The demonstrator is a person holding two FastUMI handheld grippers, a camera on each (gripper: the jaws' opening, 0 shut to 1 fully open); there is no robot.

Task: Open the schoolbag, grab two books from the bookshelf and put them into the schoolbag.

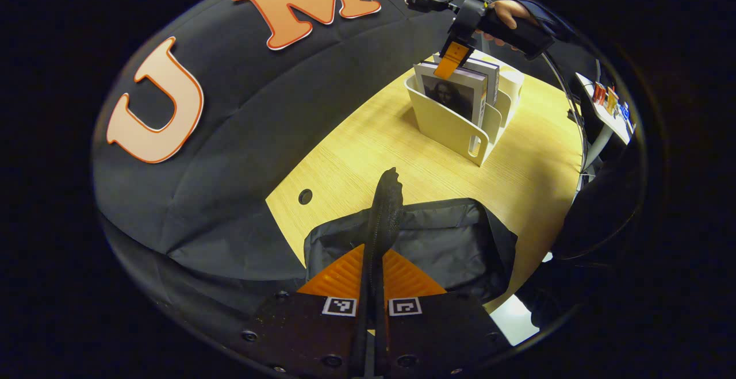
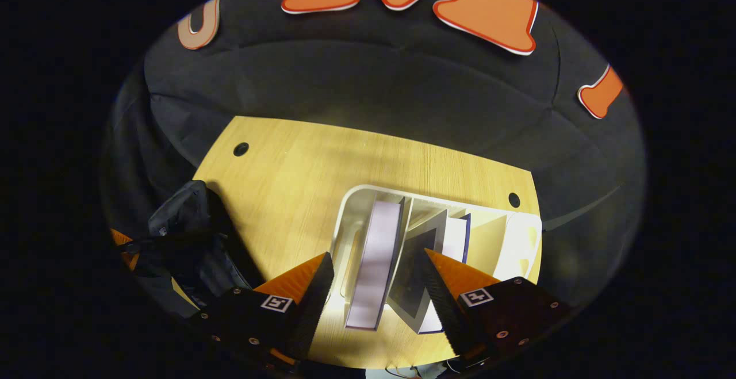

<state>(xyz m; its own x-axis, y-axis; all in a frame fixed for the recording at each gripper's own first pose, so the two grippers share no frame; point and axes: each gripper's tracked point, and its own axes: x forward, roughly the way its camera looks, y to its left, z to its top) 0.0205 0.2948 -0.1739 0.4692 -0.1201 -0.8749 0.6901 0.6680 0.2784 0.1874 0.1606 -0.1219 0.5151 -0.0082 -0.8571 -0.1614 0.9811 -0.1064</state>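
The black schoolbag [image 1: 454, 247] lies on the wooden table [image 1: 356, 149]. My left gripper [image 1: 374, 251] is shut on the bag's zipper edge [image 1: 386, 201], which it holds up between its fingers. A white bookshelf [image 1: 445, 123] stands farther back with several upright books; the front book [image 1: 451, 94] has a portrait cover. My right gripper [image 1: 454, 60], held by a hand [image 1: 506, 14], hangs over the books. In the right gripper view, my right gripper [image 2: 378, 255] is open, its fingers on either side of a thick pale book [image 2: 376, 252] in the bookshelf [image 2: 356, 201]. A thinner book [image 2: 422, 252] leans beside it.
Cable holes [image 2: 241, 149] [image 2: 514, 199] mark the table's back corners. The schoolbag [image 2: 190, 235] sits left of the bookshelf in the right gripper view. A white side table [image 1: 609, 108] with small coloured items stands beyond the table's right edge.
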